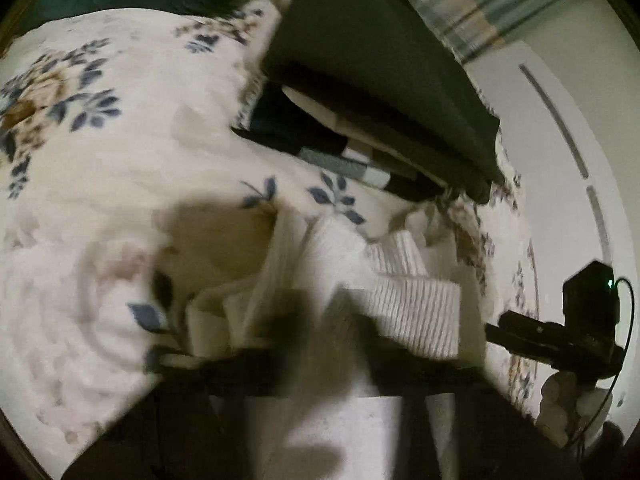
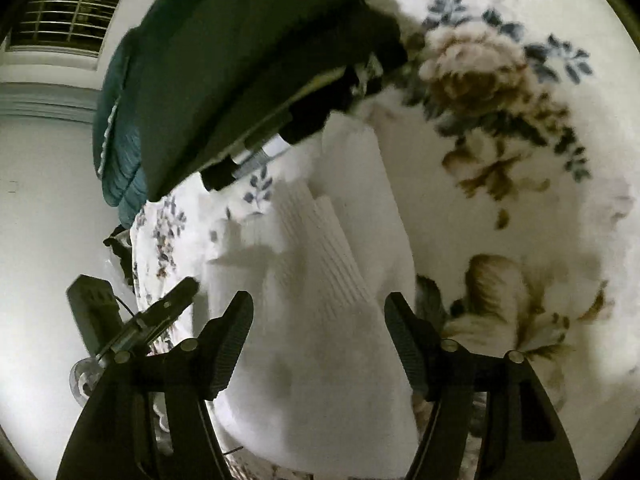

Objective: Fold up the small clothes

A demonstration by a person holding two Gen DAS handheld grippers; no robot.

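I am holding my left claw (image 1: 320, 316) low over the bed; it is blurred, and I cannot tell how far its jaws are standing apart, though white cloth is lying between and around them. The white ribbed garment (image 1: 408, 304) is sitting rumpled just ahead, soft knit with fine ridges, its folds bunching. It is resting on the floral bedspread (image 1: 120, 152), a fleecy cream cover printed with blue leaves and brown blooms, which is spreading wide to the left. Beyond the garment a stack of folded dark clothes (image 1: 380, 80) is lying with striped layers showing at its edge. At the far right the bed's edge is curving away.

My right claw (image 2: 319, 334) is standing wide open, gripping nothing, its ridged black fingers (image 2: 232, 344) flanking the white ribbed garment (image 2: 320, 256). The dark stack (image 2: 240, 72) is overhanging the garment's far end, and the bedspread (image 2: 500, 140) is stretching out to the right.
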